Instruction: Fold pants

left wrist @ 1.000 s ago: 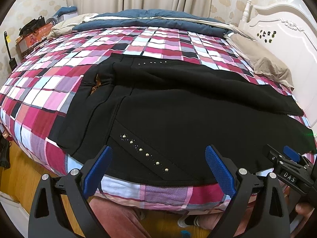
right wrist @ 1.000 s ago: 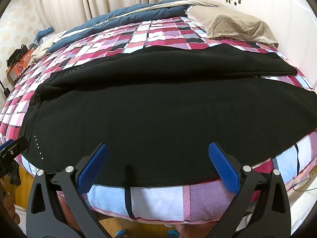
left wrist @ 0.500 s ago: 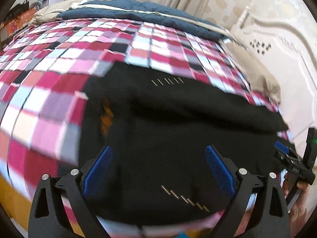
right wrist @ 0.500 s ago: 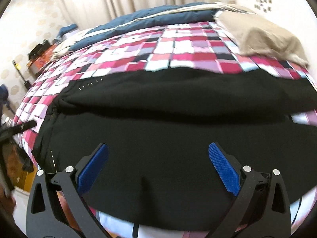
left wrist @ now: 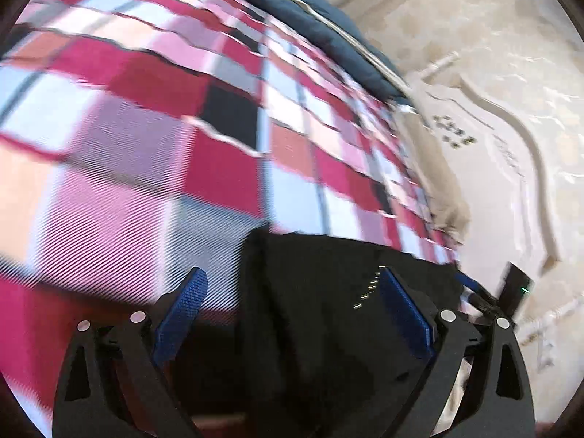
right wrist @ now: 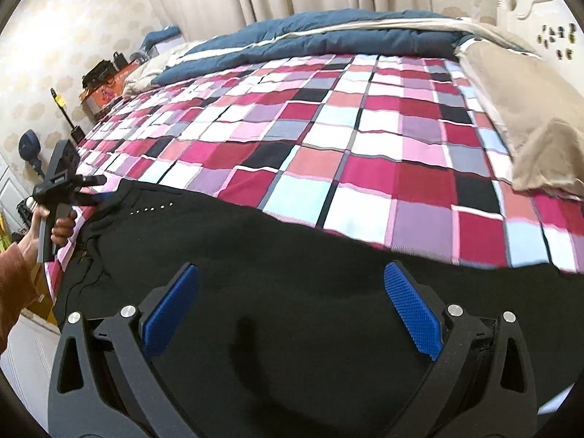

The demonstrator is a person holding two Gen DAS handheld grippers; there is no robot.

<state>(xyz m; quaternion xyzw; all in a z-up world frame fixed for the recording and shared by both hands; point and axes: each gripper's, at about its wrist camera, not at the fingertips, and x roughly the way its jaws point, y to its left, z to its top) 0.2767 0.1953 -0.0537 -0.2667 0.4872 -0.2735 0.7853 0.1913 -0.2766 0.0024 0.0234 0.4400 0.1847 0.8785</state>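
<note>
Black pants (right wrist: pixel 292 255) with small studs lie spread on the checked bedspread (right wrist: pixel 346 138), waist end at the left. My right gripper (right wrist: pixel 292 288) is open and hovers low over the pants' middle. My left gripper (left wrist: pixel 292 292) is open over the far waist corner of the pants (left wrist: pixel 321 292), with the corner between the blue pads. It also shows in the right wrist view (right wrist: pixel 87 188) at the pants' left edge. The left wrist view is blurred.
A beige pillow (right wrist: pixel 529 109) lies at the right by the white headboard (left wrist: pixel 511 146). A folded blue duvet (right wrist: pixel 310 40) lies along the far side. Boxes and clutter (right wrist: pixel 106 76) stand by the wall at the left.
Both grippers have moved forward over the pants towards the far edge. My left gripper has swung to the far waist corner. Both stay open.
</note>
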